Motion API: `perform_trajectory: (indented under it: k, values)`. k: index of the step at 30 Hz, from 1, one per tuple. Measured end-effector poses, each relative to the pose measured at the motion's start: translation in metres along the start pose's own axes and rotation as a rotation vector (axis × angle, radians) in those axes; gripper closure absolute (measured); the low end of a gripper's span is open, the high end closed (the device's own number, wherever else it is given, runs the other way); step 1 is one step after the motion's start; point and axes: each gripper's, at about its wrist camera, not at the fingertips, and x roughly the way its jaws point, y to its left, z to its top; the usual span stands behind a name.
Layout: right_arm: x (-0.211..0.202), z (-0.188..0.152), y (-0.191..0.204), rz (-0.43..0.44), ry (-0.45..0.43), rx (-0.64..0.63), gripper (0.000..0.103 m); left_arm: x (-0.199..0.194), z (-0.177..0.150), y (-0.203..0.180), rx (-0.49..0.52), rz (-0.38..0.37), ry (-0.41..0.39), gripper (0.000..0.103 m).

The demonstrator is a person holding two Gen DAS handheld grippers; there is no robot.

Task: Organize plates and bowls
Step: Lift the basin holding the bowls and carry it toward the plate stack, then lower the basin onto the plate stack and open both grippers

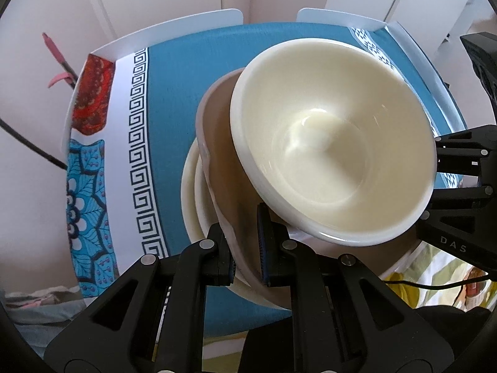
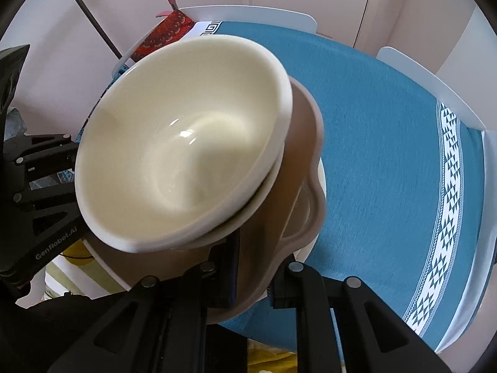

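A tan scalloped dish (image 1: pixel 217 143) (image 2: pixel 306 143) carries a cream bowl (image 1: pixel 335 143) (image 2: pixel 180 155), tilted and nested in a second cream bowl (image 2: pixel 248 208). My left gripper (image 1: pixel 245 256) is shut on the dish's near rim. My right gripper (image 2: pixel 253 279) is shut on the opposite rim. Each gripper shows in the other's view: the right gripper (image 1: pixel 447 171) beside the bowl, the left gripper (image 2: pixel 52 168) behind it. A cream plate (image 1: pixel 190 192) (image 2: pixel 321 174) lies on the table under the dish; whether the dish touches it I cannot tell.
The table wears a blue cloth (image 1: pixel 186 93) (image 2: pixel 388 155) with white patterned borders. White chair backs (image 1: pixel 186 28) (image 2: pixel 435 90) stand at its far edges. A red patterned cloth (image 1: pixel 93 99) lies at one corner, and a yellow-green striped cloth (image 1: pixel 435 273) near me.
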Motion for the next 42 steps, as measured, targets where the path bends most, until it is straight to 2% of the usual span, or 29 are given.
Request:
perform_trajectory:
  k: [7,11,21,25,29,34,36,39,42]
  values:
    - [-0.004,-0.004,0.002,-0.001,-0.03,-0.003,0.09,0.002,-0.002,0.0,-0.003,0.007,-0.003,0.093]
    - [-0.004,-0.006,0.003,0.0,-0.025,0.007,0.09,0.004,-0.001,-0.001,-0.002,0.007,0.025,0.093]
    - [0.0,0.008,-0.001,0.032,0.057,0.019,0.089,0.013,-0.005,-0.01,0.027,-0.003,0.108,0.085]
    - [-0.002,0.018,-0.004,0.059,0.115,0.037,0.087,0.016,-0.001,-0.012,0.048,0.005,0.15,0.082]
    - [-0.005,0.023,0.0,0.049,0.145,0.014,0.082,0.02,0.003,-0.014,0.071,0.003,0.201,0.081]
    - [-0.011,0.03,-0.001,0.044,0.169,0.015,0.079,0.021,0.007,-0.011,0.075,-0.06,0.268,0.07]
    - [-0.01,0.025,-0.003,0.043,0.177,0.016,0.078,0.018,0.008,-0.013,0.078,-0.075,0.281,0.058]
    - [-0.013,0.024,-0.001,0.047,0.186,0.009,0.078,0.012,0.008,-0.017,0.096,-0.075,0.28,0.048]
    - [-0.017,0.02,-0.001,0.046,0.191,0.013,0.077,0.007,0.008,-0.018,0.106,-0.061,0.278,0.044]
